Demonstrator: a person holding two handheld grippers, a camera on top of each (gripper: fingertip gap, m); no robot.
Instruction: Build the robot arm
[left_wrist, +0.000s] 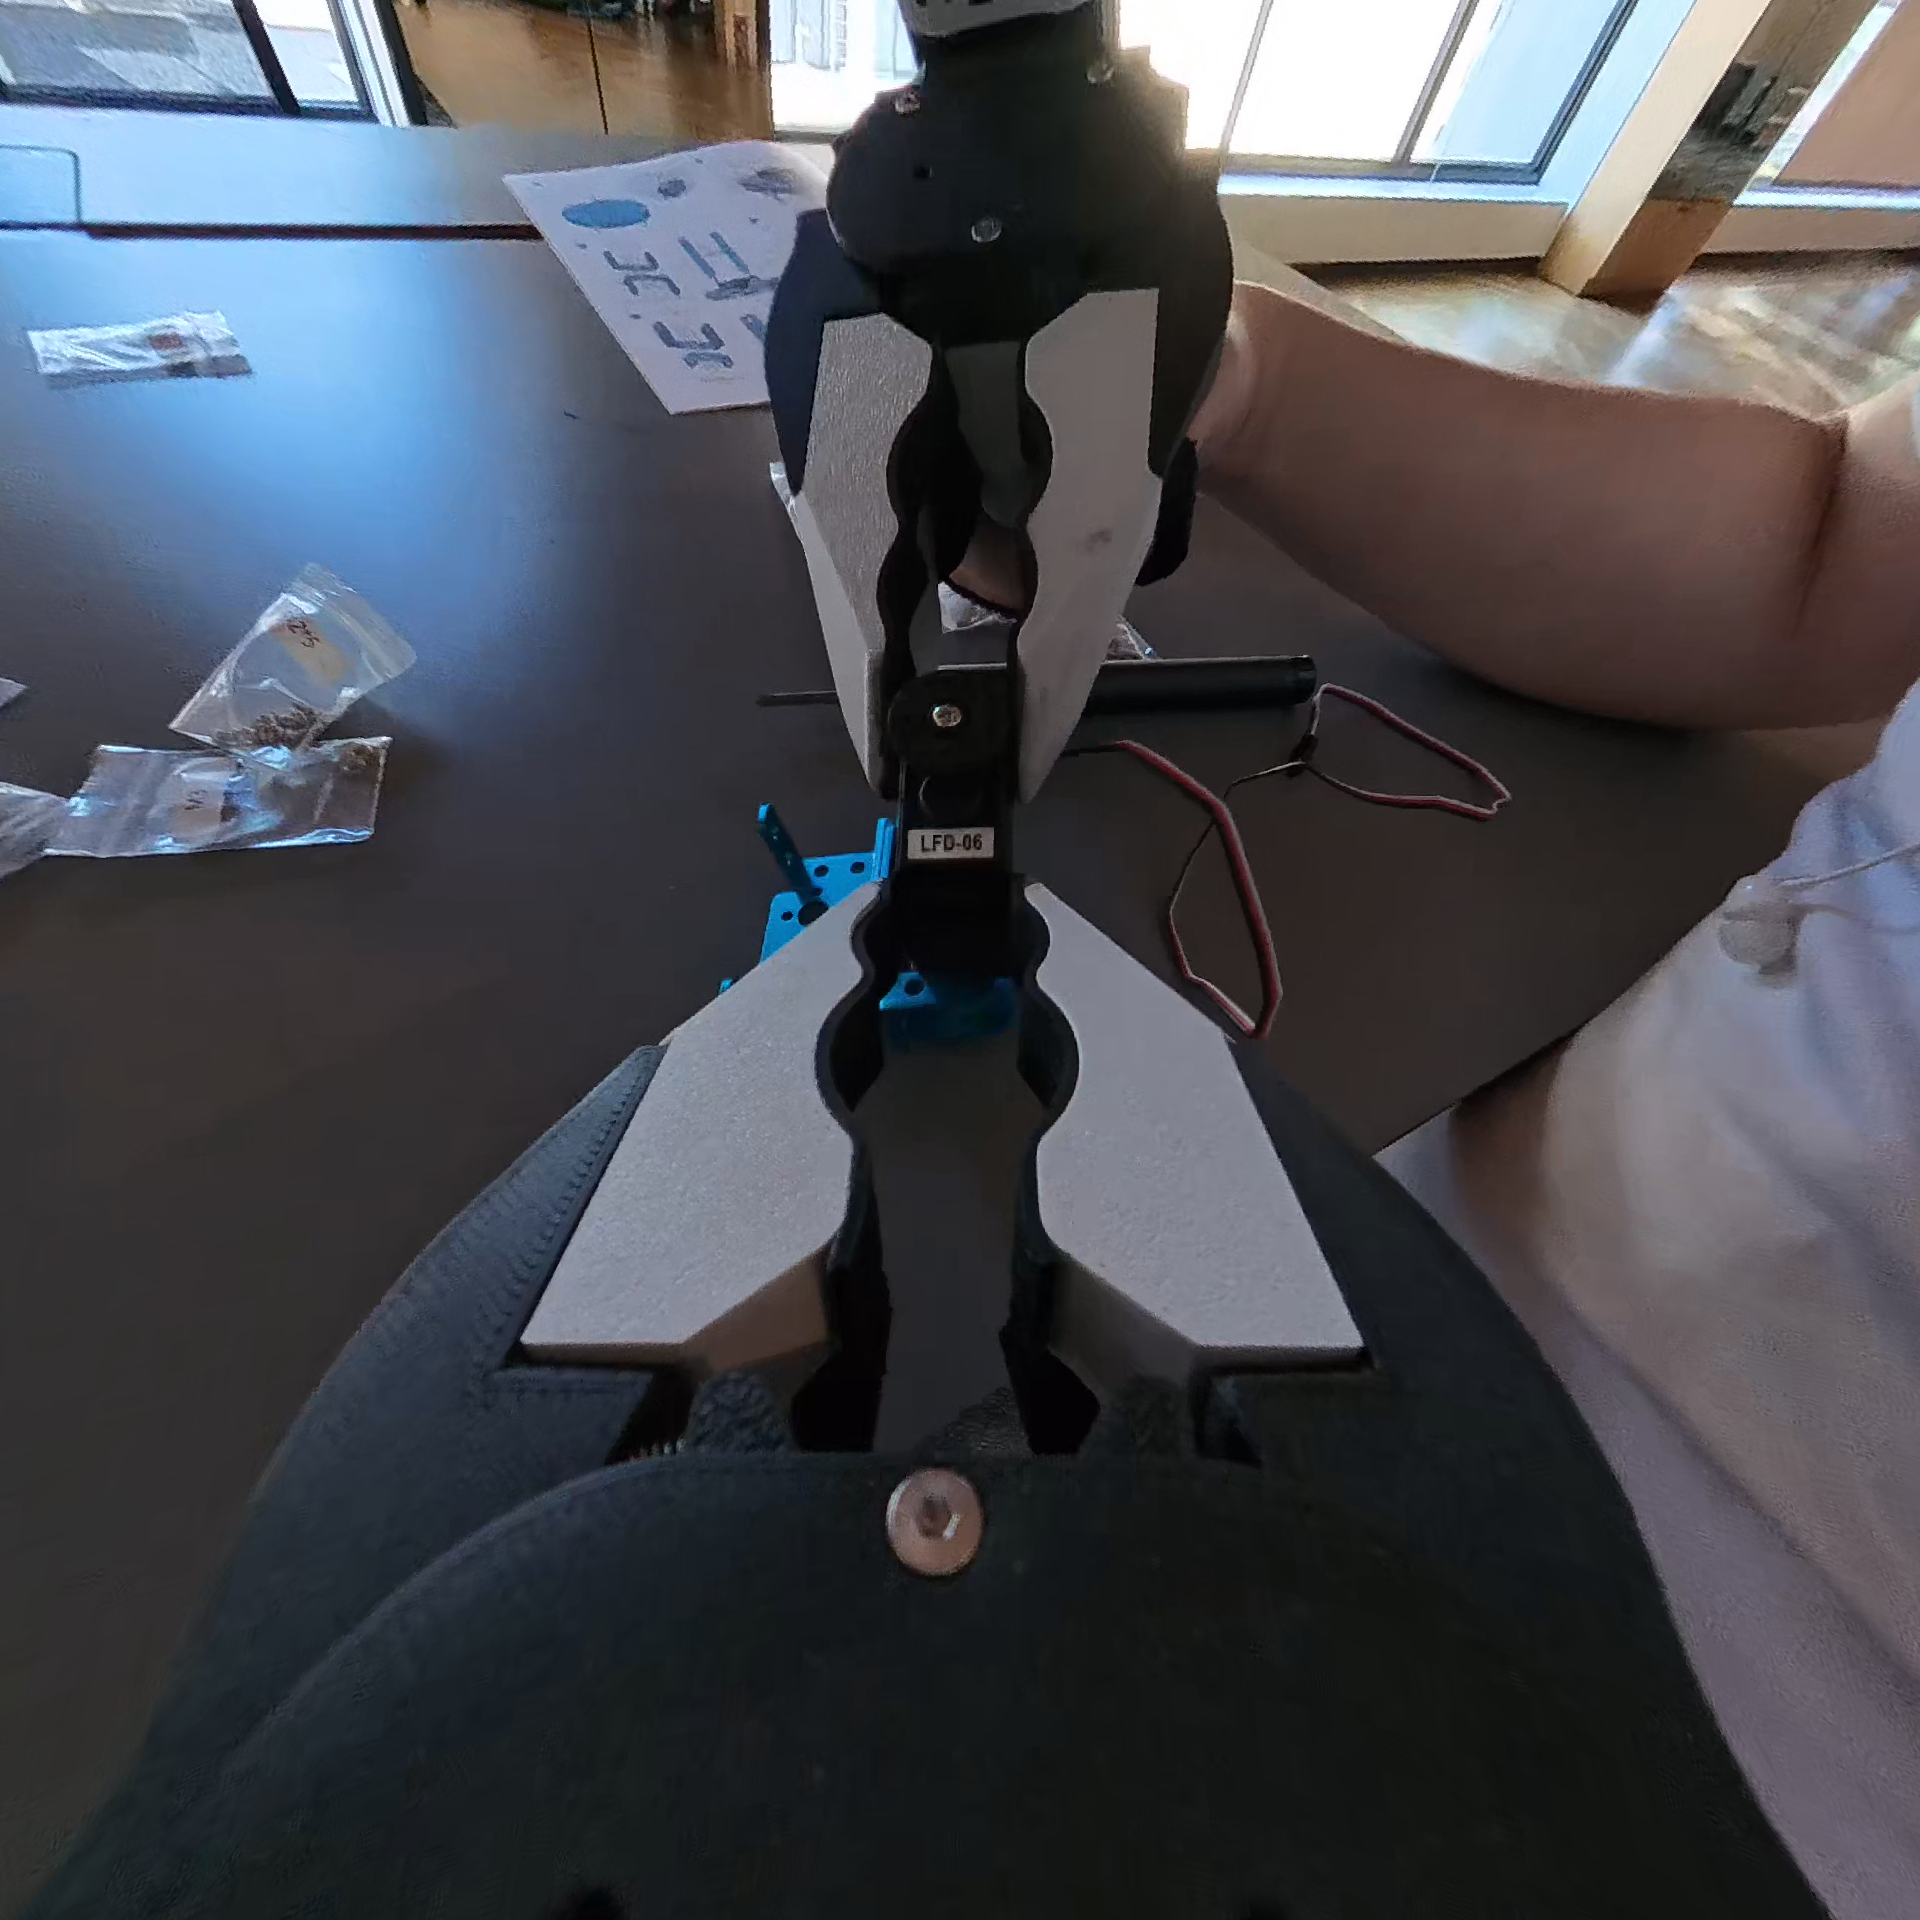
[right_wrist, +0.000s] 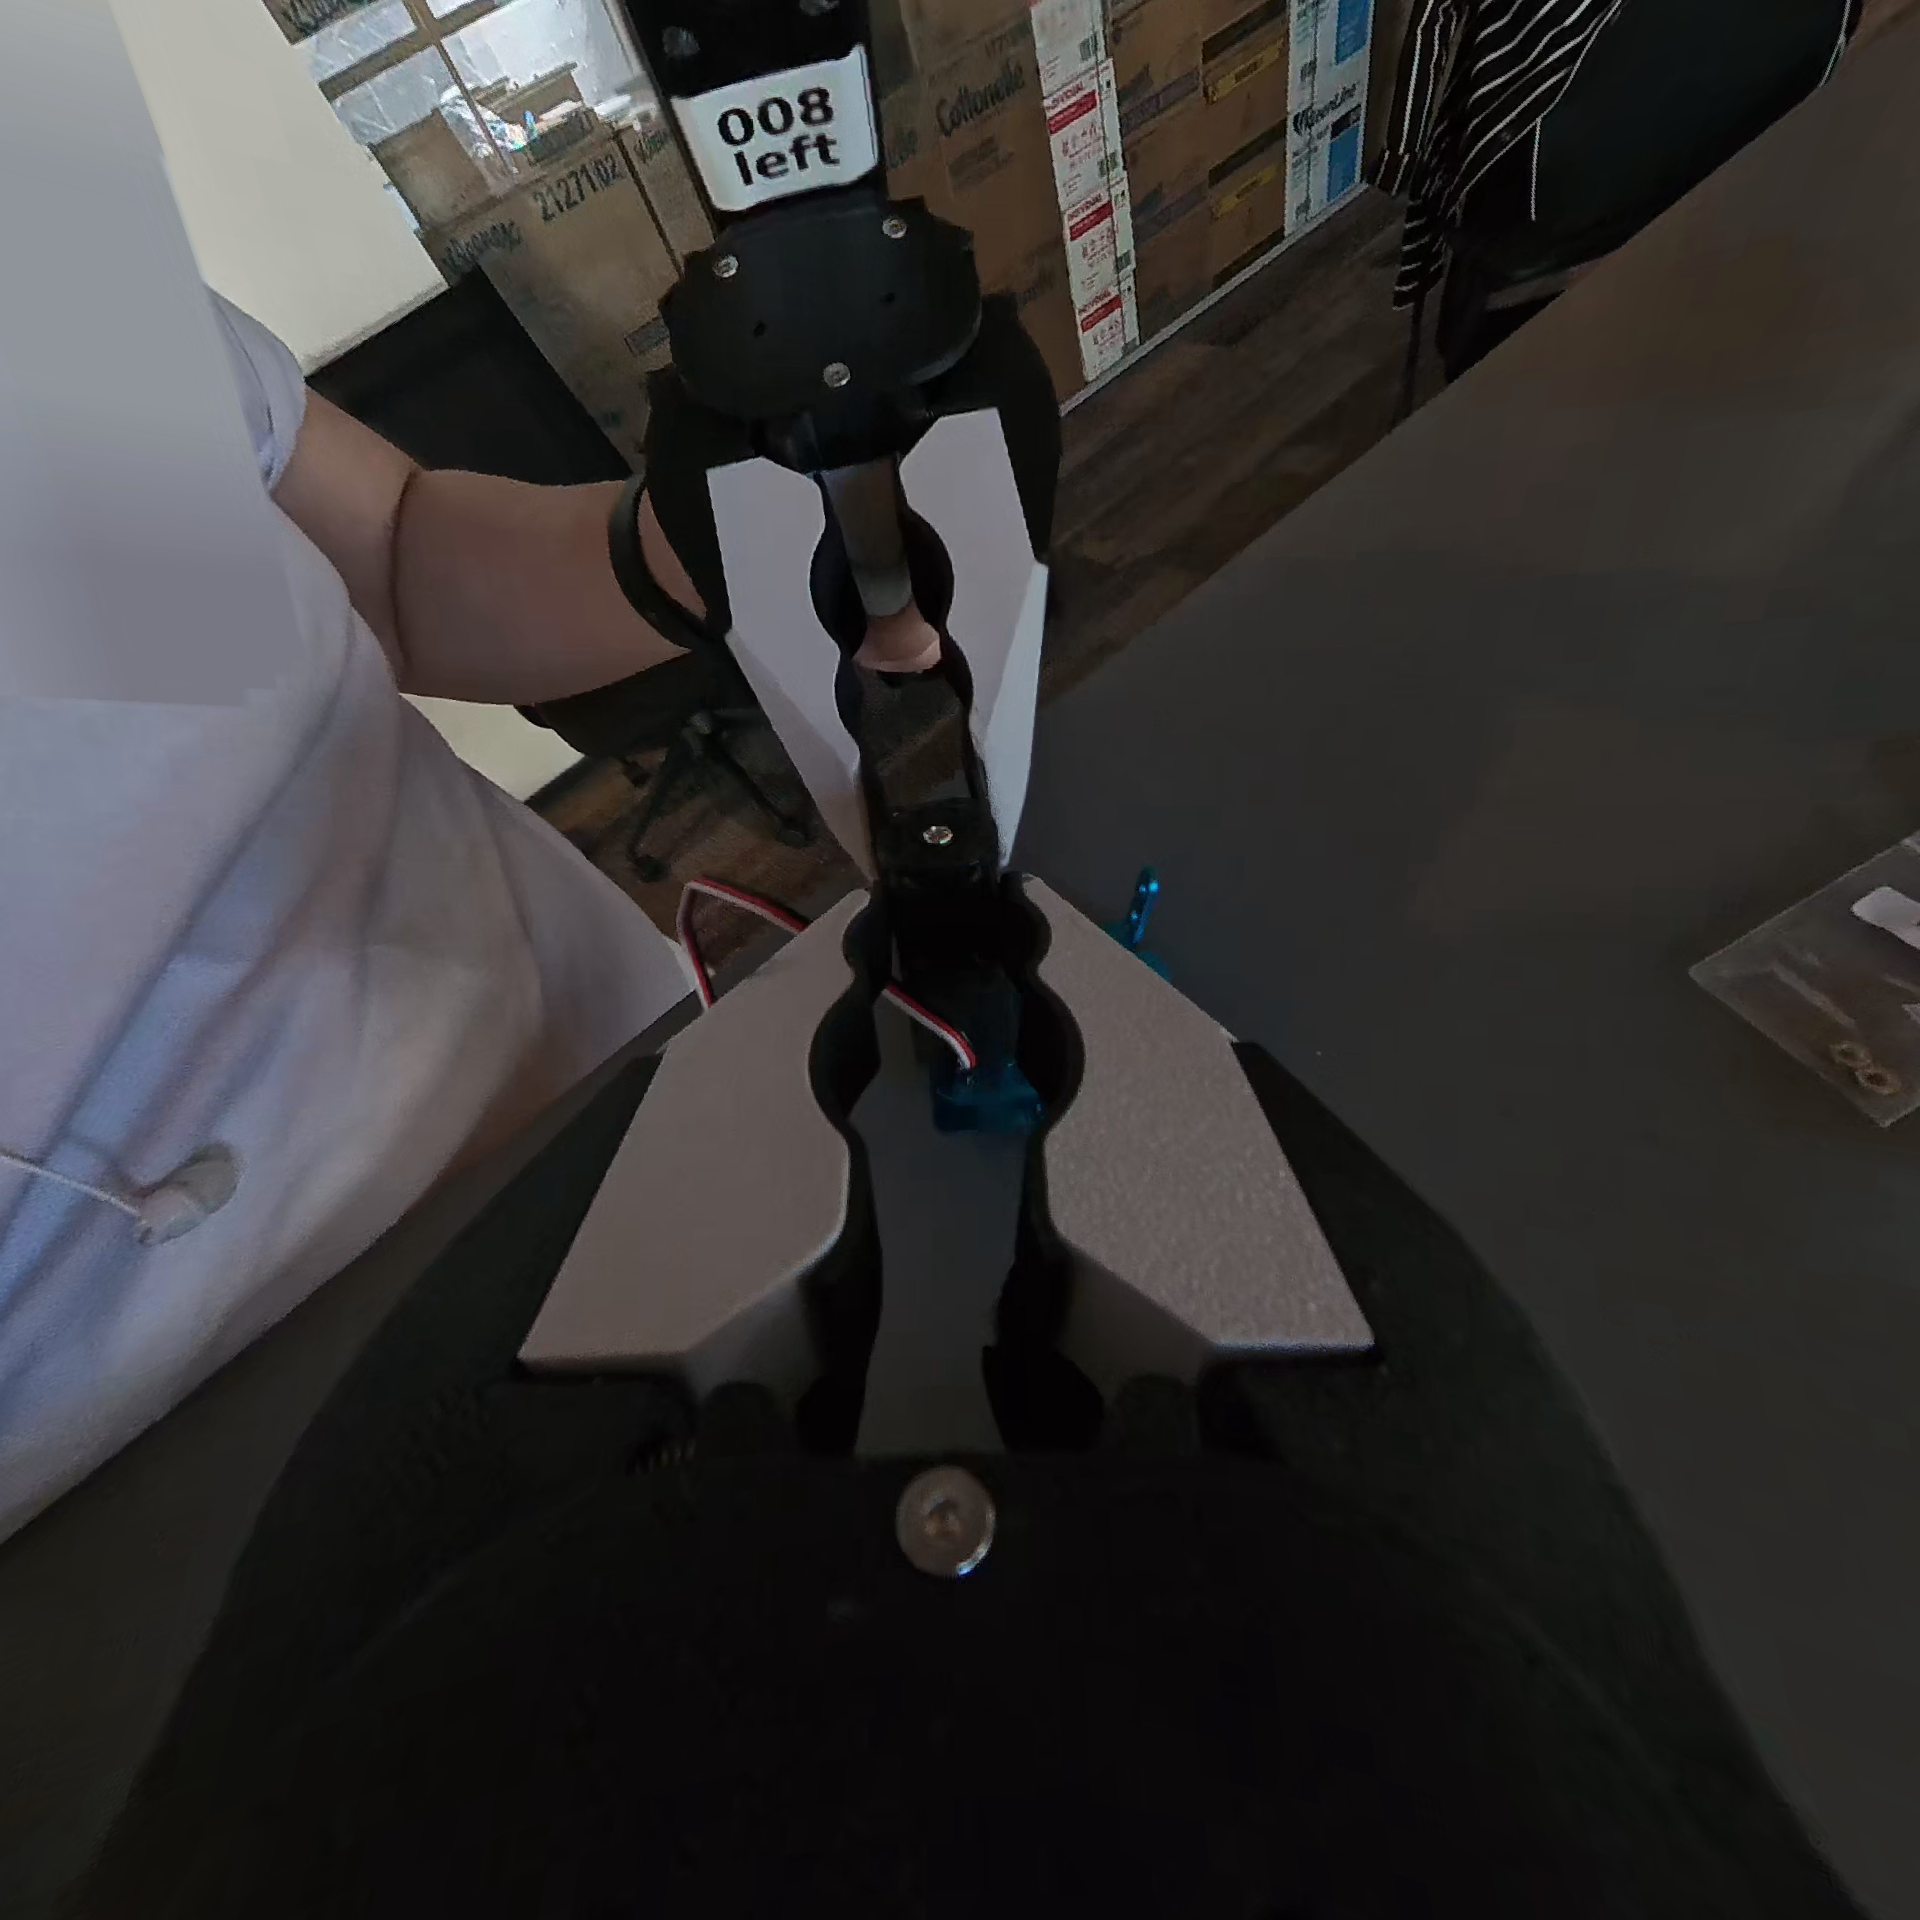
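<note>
A black servo motor (left_wrist: 951, 883) with a white label stands on a blue metal bracket (left_wrist: 945, 1013) on the dark table (left_wrist: 468, 1039). My left gripper (left_wrist: 951, 899) is shut on the servo's body from the near side. My right gripper (left_wrist: 961, 774) comes in from the far side, opposite, with its fingers closed on the servo's top by the round horn (left_wrist: 943, 715). In the right wrist view my right gripper (right_wrist: 943, 894) is shut on the servo (right_wrist: 940, 935) and the left gripper (right_wrist: 935, 821) faces it. A red, white and black wire (left_wrist: 1226, 883) runs off from the servo to the right.
Several small plastic bags of hardware (left_wrist: 291, 665) lie to the left, another to the right in the right wrist view (right_wrist: 1839, 997). A printed sheet (left_wrist: 665, 270) lies at the back. A black rod-shaped tool (left_wrist: 1195, 681) lies behind the servo. The person's forearm (left_wrist: 1507, 540) reaches across from the right. Both grippers' tips are close together, under 4 cm apart.
</note>
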